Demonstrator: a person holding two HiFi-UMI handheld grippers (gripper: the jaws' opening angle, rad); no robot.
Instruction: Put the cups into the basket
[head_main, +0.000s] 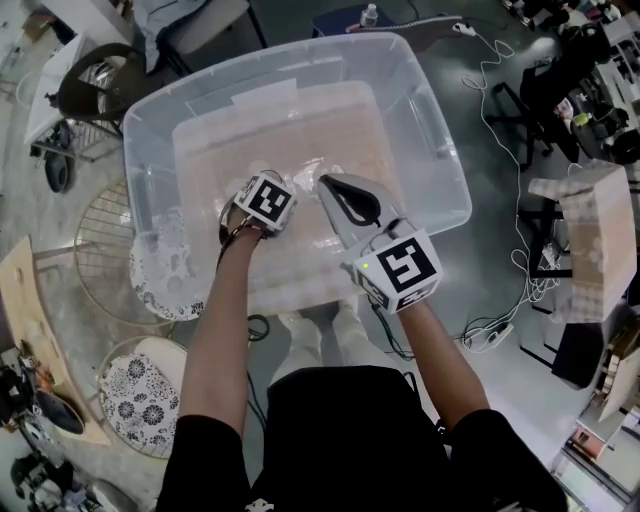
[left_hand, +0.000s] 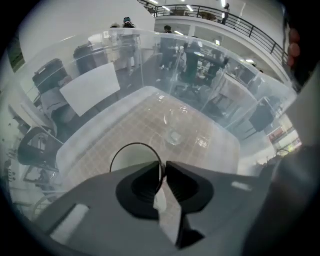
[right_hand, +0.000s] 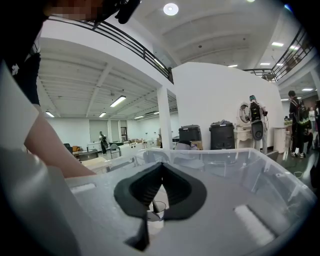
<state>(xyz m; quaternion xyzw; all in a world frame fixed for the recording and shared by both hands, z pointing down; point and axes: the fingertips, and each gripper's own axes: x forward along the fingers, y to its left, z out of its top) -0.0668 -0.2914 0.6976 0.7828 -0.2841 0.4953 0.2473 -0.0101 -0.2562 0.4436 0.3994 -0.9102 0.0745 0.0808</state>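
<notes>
right claw (right_hand: 161, 169) closed and empty, left claw (left_hand: 164, 169) gripping white cup (left_hand: 130, 158) rim inside clear basket (head_main: 450, 160)

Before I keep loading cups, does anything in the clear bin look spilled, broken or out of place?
Nothing stands out. The clear bin shows no spill or visible damage. One clear glass rests on its floor, and the left gripper pinches a dark-rimmed cup by its rim inside the bin.

left gripper (left_hand: 164, 165) and right gripper (right_hand: 162, 164) grey, black-lined jaws, white cubes (head_main: 400, 268) with black square markers — black short-sleeved top (head_main: 340, 430)
</notes>
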